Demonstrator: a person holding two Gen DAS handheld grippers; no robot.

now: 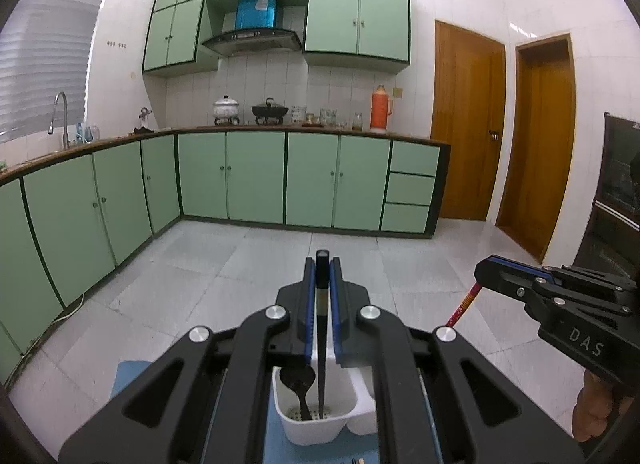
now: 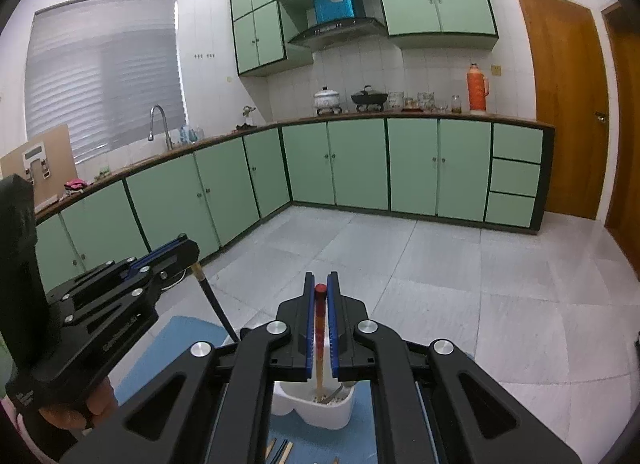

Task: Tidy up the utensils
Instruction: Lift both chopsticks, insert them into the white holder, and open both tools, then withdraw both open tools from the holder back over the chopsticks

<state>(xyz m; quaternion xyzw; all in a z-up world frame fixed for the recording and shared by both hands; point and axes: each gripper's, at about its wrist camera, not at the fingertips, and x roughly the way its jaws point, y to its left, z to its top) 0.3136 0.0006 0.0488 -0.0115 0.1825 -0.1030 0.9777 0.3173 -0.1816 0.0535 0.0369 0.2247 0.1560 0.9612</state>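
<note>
My left gripper (image 1: 322,264) is shut on a black chopstick (image 1: 321,376) that stands upright. Its lower end reaches into the left compartment of a white utensil holder (image 1: 316,430), beside a black spoon (image 1: 299,384). My right gripper (image 2: 321,284) is shut on a red-topped chopstick (image 2: 319,328). That chopstick's lower end dips into the holder (image 2: 320,414), next to a metal utensil (image 2: 334,395). Each gripper shows in the other's view: the right gripper (image 1: 486,270) with its red chopstick (image 1: 464,306), the left gripper (image 2: 188,248) with its black chopstick (image 2: 214,308).
The holder stands on a blue mat (image 2: 188,328). Loose chopsticks (image 2: 282,450) lie on the mat in front of it. Beyond are a grey tiled floor (image 1: 280,256), green cabinets (image 1: 256,179) and wooden doors (image 1: 468,123). A hand (image 2: 80,412) holds the left gripper.
</note>
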